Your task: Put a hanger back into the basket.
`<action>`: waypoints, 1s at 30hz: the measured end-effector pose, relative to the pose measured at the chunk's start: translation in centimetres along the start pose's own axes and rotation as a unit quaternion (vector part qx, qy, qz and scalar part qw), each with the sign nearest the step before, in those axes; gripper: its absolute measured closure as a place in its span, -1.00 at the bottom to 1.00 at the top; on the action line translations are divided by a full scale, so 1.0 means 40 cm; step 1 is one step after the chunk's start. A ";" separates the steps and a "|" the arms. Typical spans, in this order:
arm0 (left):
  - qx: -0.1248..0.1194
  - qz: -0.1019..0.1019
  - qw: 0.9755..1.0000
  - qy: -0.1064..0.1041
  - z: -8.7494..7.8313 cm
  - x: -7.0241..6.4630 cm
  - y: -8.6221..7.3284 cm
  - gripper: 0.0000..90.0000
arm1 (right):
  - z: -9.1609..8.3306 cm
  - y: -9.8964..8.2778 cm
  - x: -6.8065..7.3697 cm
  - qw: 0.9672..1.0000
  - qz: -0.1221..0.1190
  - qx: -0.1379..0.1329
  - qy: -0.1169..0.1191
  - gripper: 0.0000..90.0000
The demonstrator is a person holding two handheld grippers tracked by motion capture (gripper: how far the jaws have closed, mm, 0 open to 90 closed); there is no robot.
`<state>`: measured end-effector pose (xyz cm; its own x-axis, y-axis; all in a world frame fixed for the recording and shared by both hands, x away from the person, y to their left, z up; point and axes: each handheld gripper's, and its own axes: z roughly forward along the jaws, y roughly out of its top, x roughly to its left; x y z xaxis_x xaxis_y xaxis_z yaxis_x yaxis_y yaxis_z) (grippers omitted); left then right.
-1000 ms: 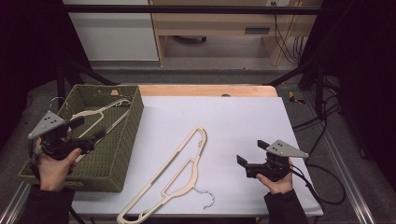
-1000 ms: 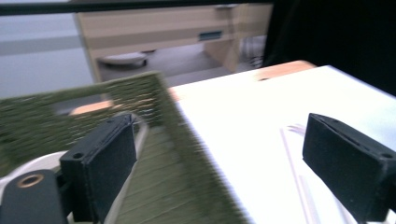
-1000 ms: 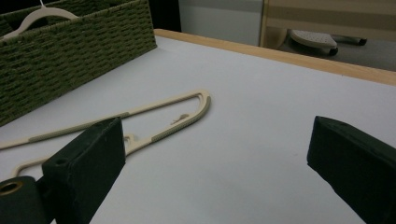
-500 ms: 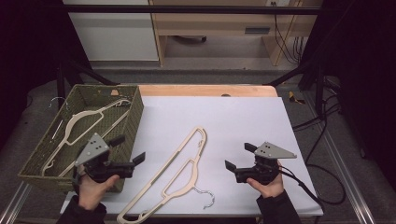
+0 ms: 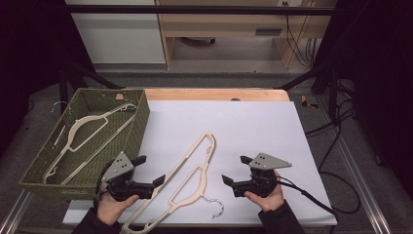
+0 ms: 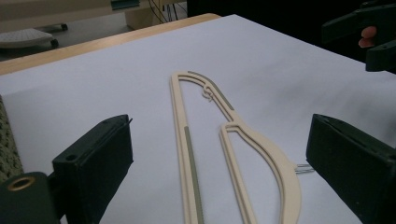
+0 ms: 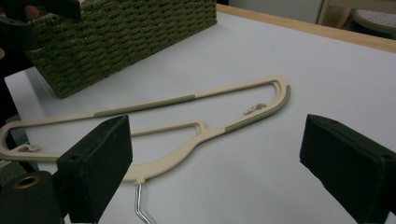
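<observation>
High view, cream hanger (image 5: 187,180) flat between left hand-held gripper (image 5: 152,171) and right hand-held gripper (image 5: 234,170), both open, empty.

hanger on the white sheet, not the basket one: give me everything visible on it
The cream hanger looks like plastic, with greenish grip strips on its bar and shoulders, small notch hooks near both ends and a bent metal hook. It lies flat and diagonal on the white sheet, between the two grippers. Nothing grips it; the open jaws stand short of it.

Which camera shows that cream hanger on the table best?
The high view: the whole hanger shows, metal hook included. The right gripper view shows nearly all of it, closer; the left gripper view cuts off its near end.
</observation>
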<state>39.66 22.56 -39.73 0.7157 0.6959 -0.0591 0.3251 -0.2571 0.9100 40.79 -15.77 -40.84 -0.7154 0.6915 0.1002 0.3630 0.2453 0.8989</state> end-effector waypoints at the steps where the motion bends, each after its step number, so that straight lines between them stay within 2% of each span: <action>1: 0.002 0.002 1.000 -0.001 0.003 -0.001 -0.004 -0.85 | 0.006 -0.002 0.005 1.000 -0.002 0.004 0.001 -0.75; 6: 0.015 0.010 1.000 -0.002 0.020 -0.005 -0.019 -0.85 | 0.033 -0.015 0.032 1.000 -0.016 0.025 0.006 -0.66; 9: 0.021 0.012 1.000 -0.004 0.026 -0.010 -0.025 -0.85 | 0.050 -0.024 0.044 0.999 -0.008 0.029 0.021 -0.56; 11: 0.025 0.015 1.000 -0.005 0.029 -0.013 -0.028 -0.85 | 0.063 -0.032 0.052 0.999 -0.006 0.040 0.025 -0.49; 17: 0.032 0.013 0.999 -0.008 0.036 -0.013 -0.036 -0.85 | 0.107 -0.057 0.085 0.996 -0.021 0.077 0.035 -0.24; 25: 0.036 0.011 0.999 -0.009 0.042 -0.010 -0.041 -0.85 | 0.143 -0.090 0.101 0.992 0.000 0.110 0.053 0.13; 27: 0.036 0.011 0.999 -0.010 0.043 -0.010 -0.042 -0.85 | 0.151 -0.098 0.102 0.991 -0.001 0.118 0.063 0.20; 30: 0.035 0.014 0.999 -0.013 0.045 -0.010 -0.044 -0.85 | 0.158 -0.106 0.104 0.989 0.001 0.131 0.066 0.30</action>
<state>39.91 21.51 -42.06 0.7410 0.6700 -0.0454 0.3458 -0.3227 0.8811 40.04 -9.65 -46.91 -0.7804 0.6010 0.1726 0.4944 0.4240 0.7588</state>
